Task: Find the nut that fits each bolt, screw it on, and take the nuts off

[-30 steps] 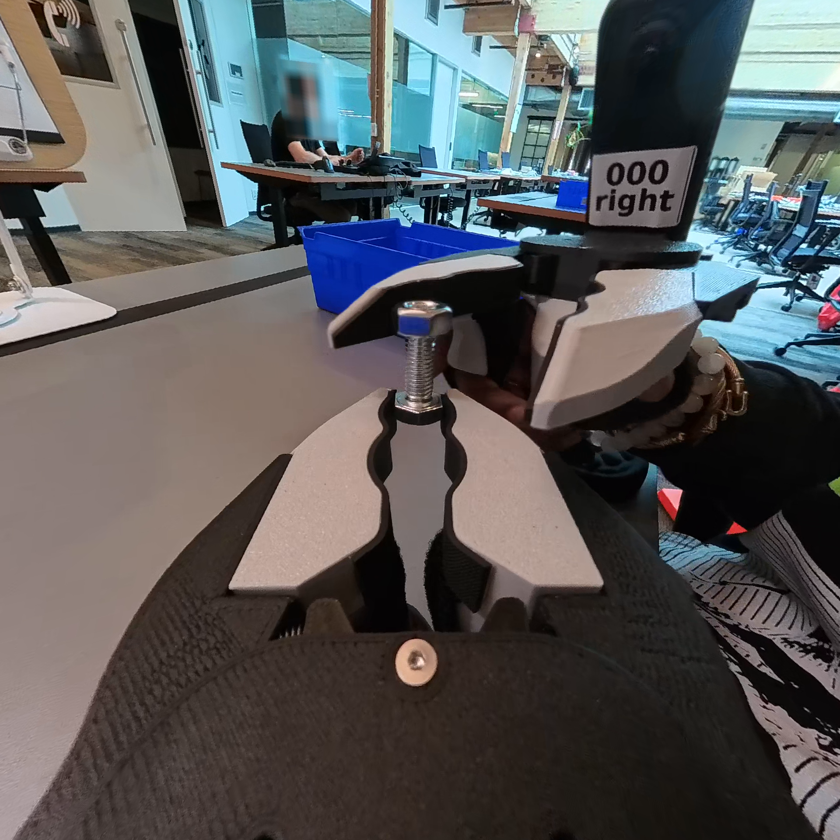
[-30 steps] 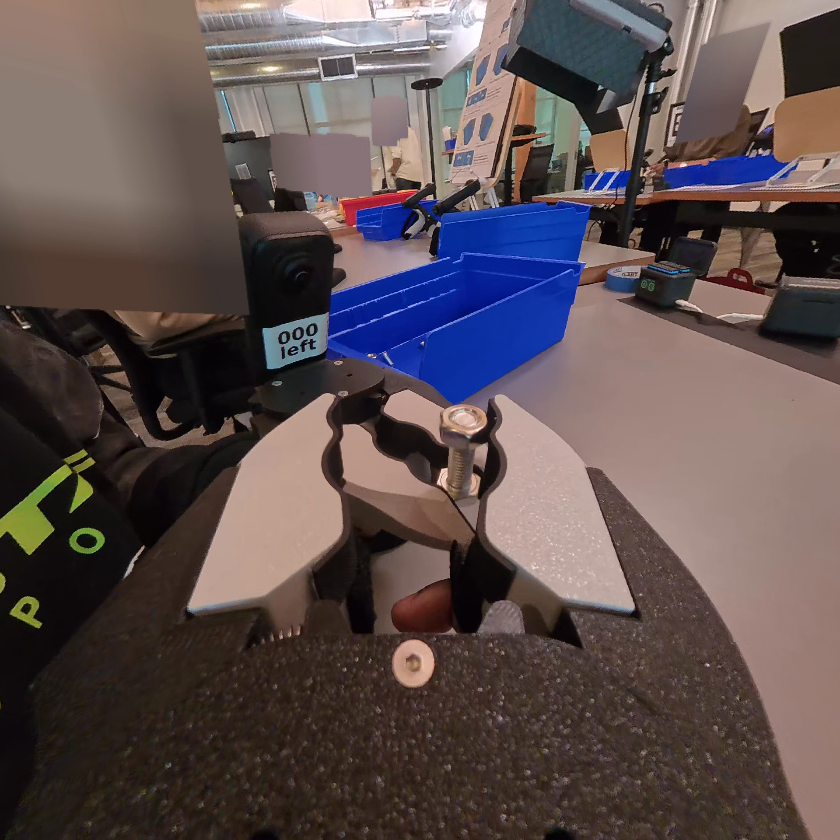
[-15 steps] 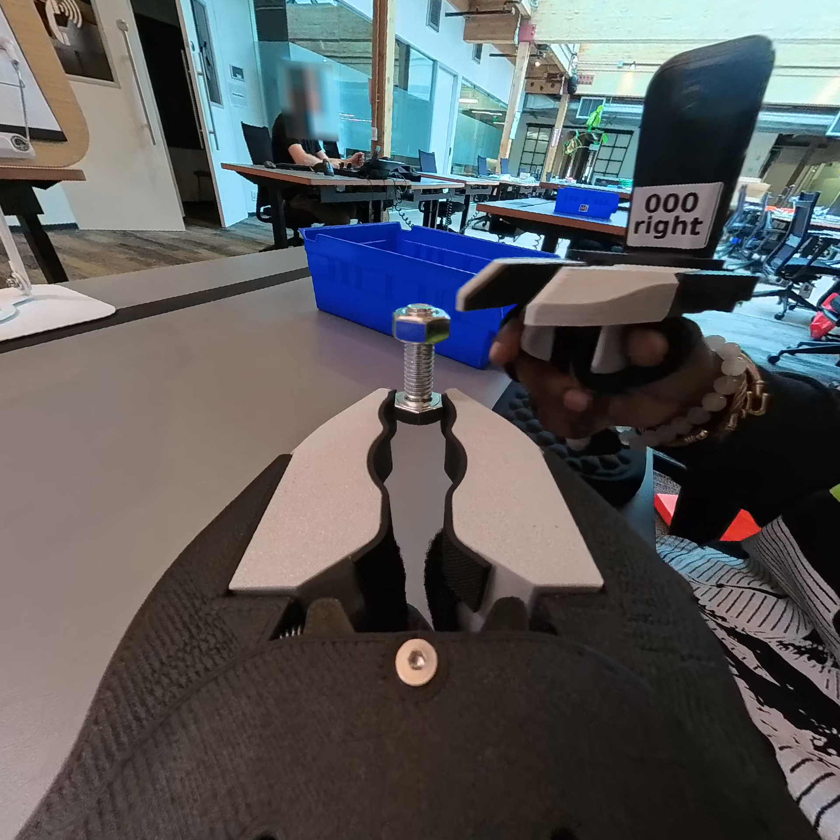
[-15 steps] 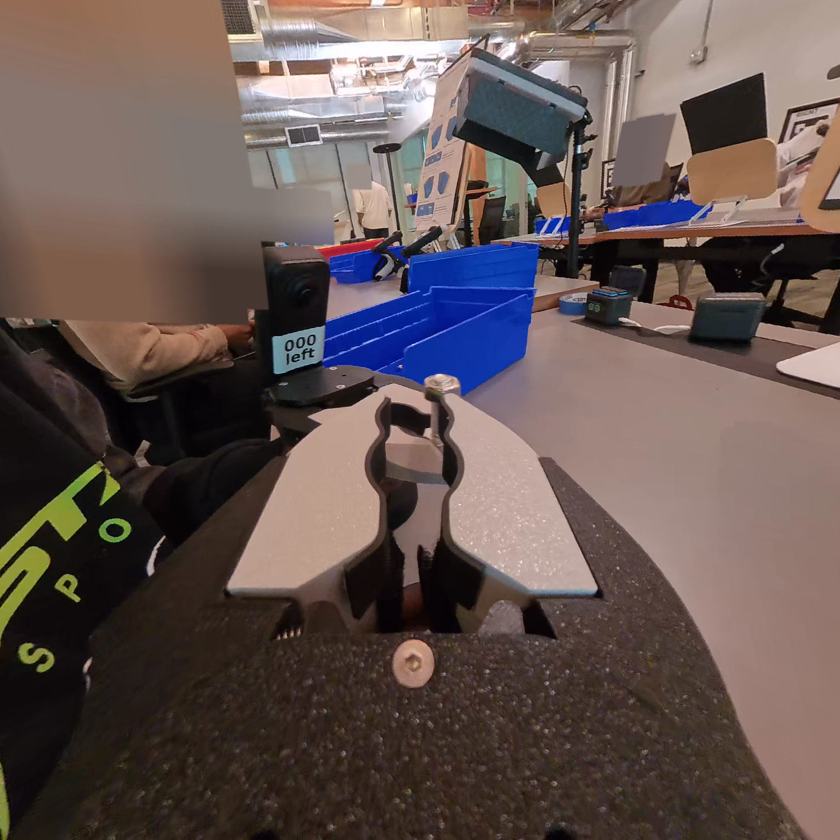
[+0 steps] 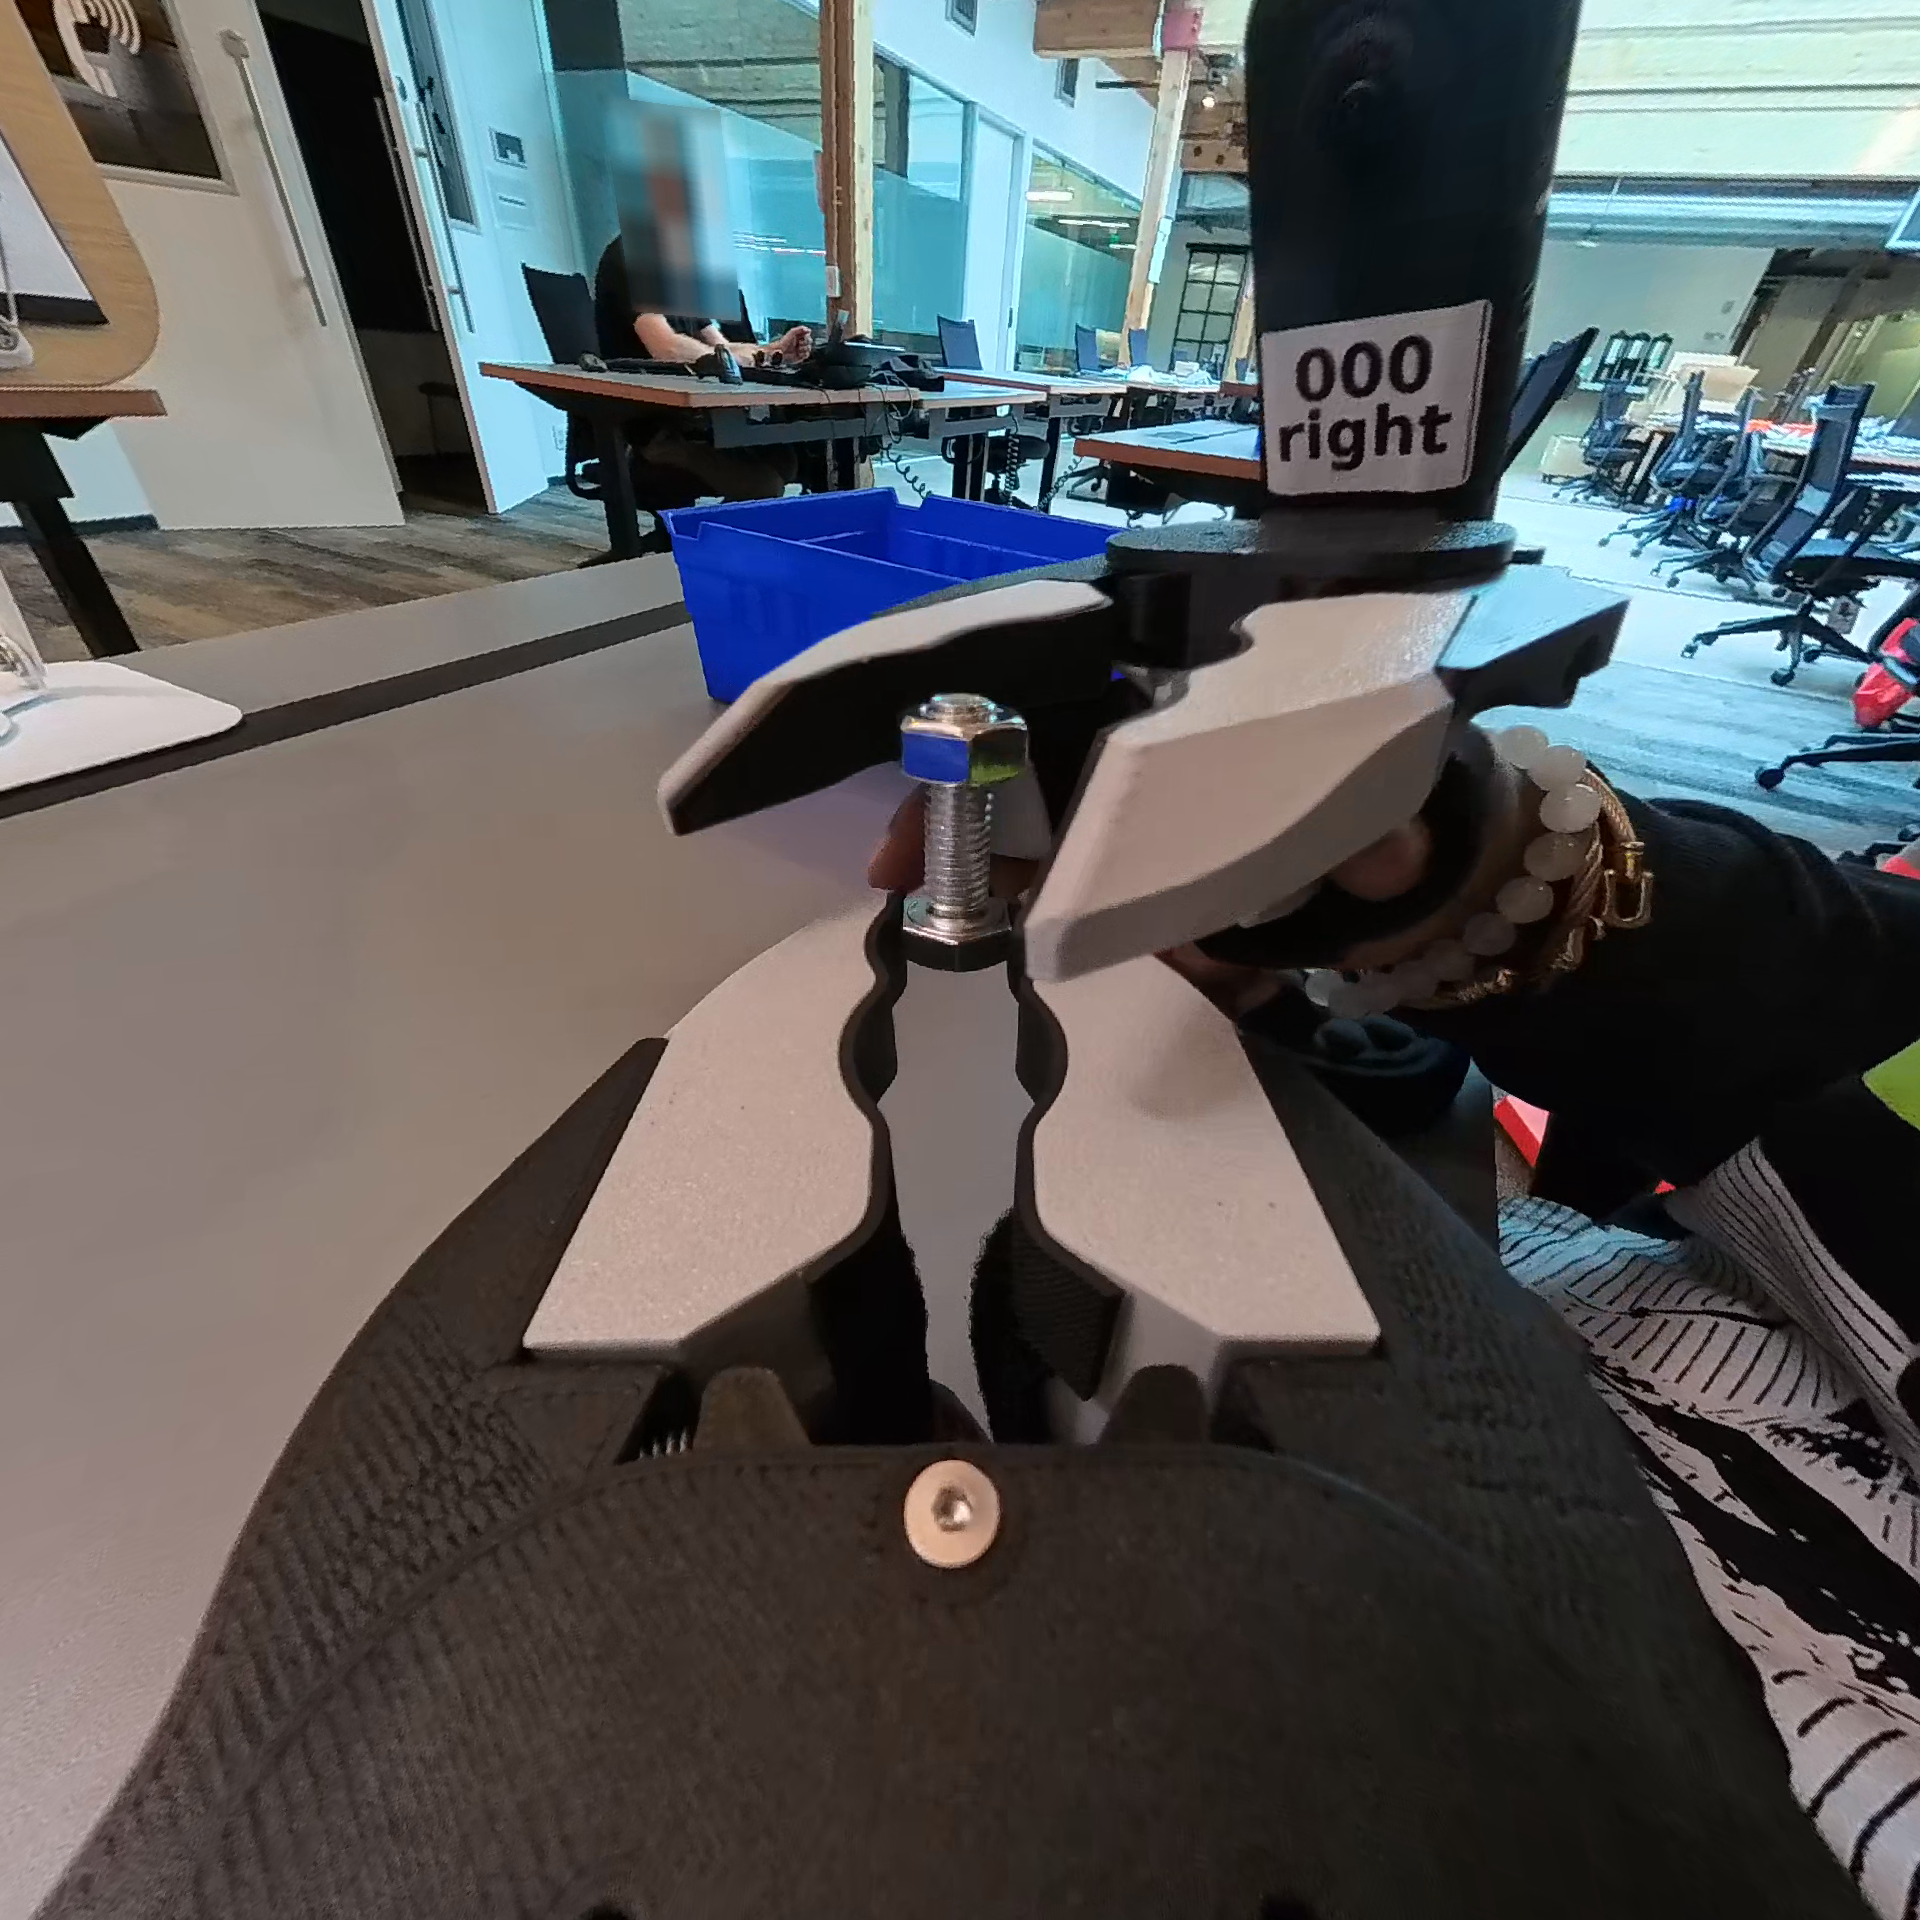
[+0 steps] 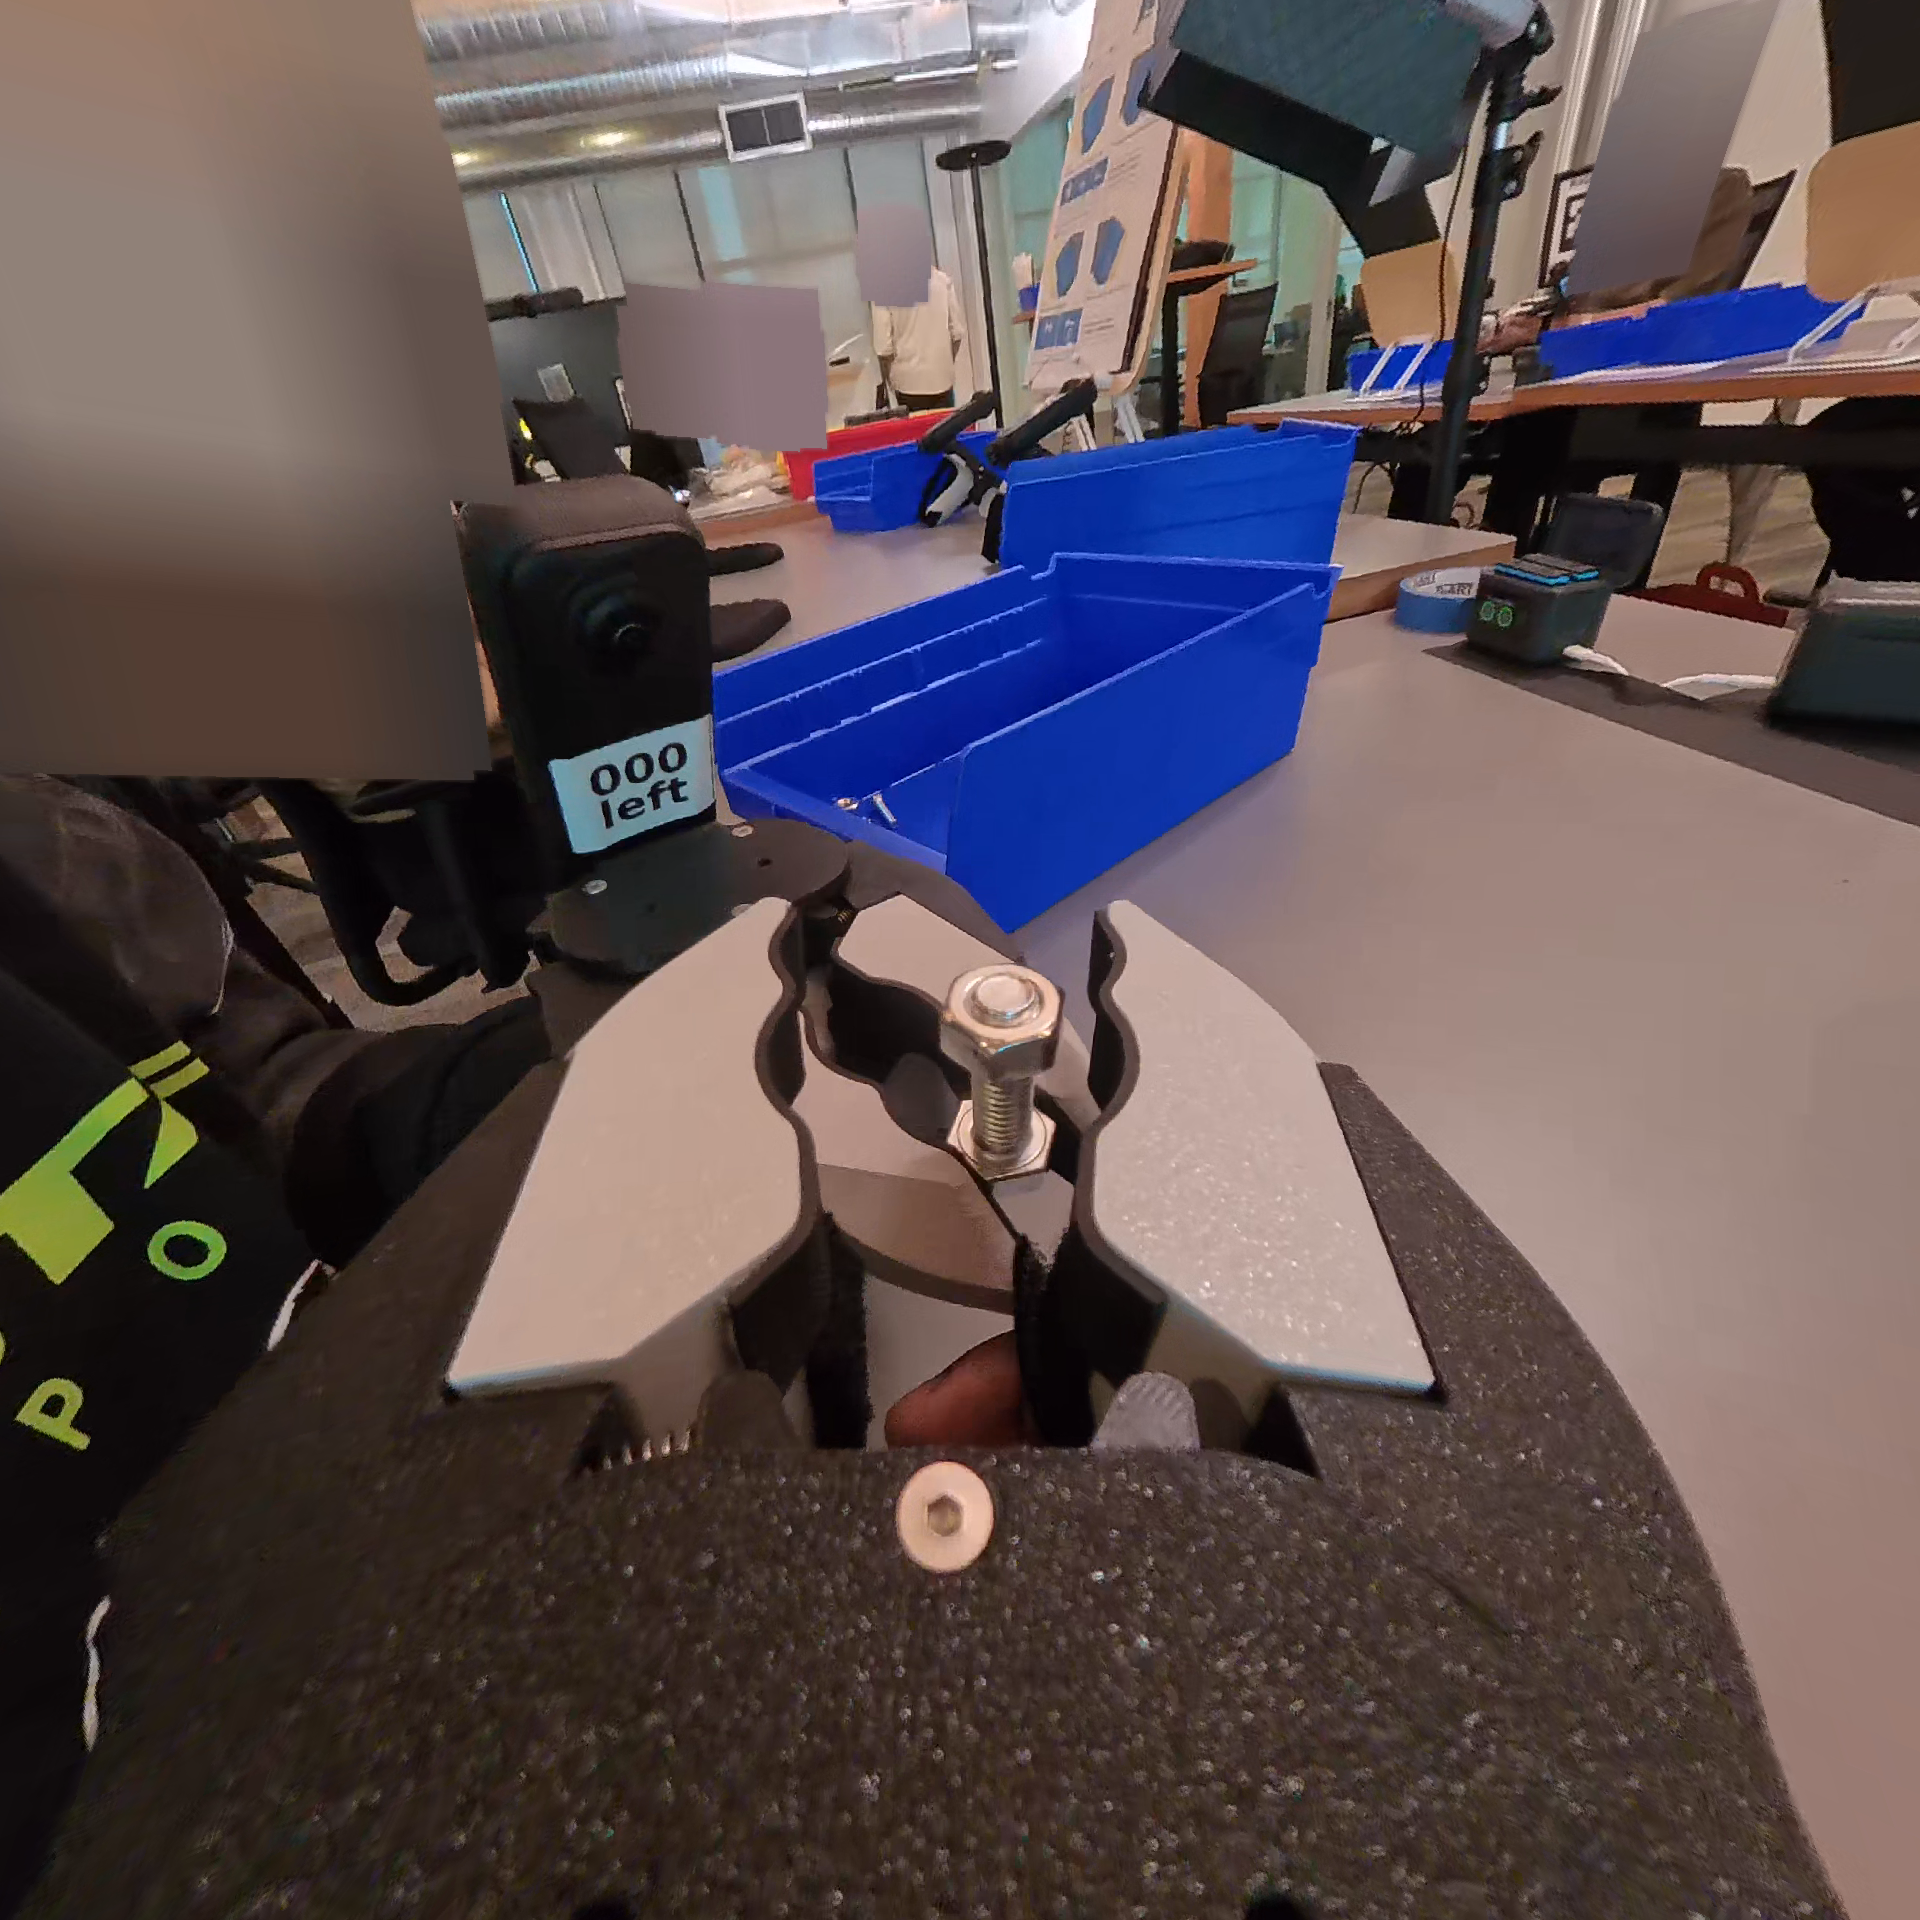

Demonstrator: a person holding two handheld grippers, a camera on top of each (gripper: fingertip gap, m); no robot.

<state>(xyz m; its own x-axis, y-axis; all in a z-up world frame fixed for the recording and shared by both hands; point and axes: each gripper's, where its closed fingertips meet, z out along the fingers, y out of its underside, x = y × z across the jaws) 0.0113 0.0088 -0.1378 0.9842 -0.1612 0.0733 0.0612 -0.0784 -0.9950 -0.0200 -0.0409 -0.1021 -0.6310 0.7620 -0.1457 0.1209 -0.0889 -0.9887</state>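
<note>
My left gripper (image 5: 956, 940) is shut on the hex head of a silver bolt (image 5: 961, 862) and holds it upright above the grey table (image 5: 312, 935). A silver nut (image 5: 964, 746) sits at the top of the thread. My right gripper (image 6: 945, 935) is open, and its fingers (image 5: 1236, 790) reach around the nut from the far side. In the right wrist view the nut (image 6: 1003, 1023) stands between the pads with a gap on each side, nearer the right pad. The bolt head (image 6: 1003, 1148) sits in the left gripper's tips below it.
A blue divided bin (image 6: 1122, 727) stands on the table just beyond the grippers, with small screws (image 6: 868, 805) in it; it also shows in the left wrist view (image 5: 831, 582). A blue tape roll (image 6: 1434, 603) and small devices (image 6: 1538, 613) lie farther right. A white base (image 5: 94, 717) sits at far left. My right fingertips sit around 6 cm from my left ones.
My right gripper drew back from the bolt with its jaws narrowed on nothing, then came back and now stands open around the nut. My left gripper kept hold of the bolt.
</note>
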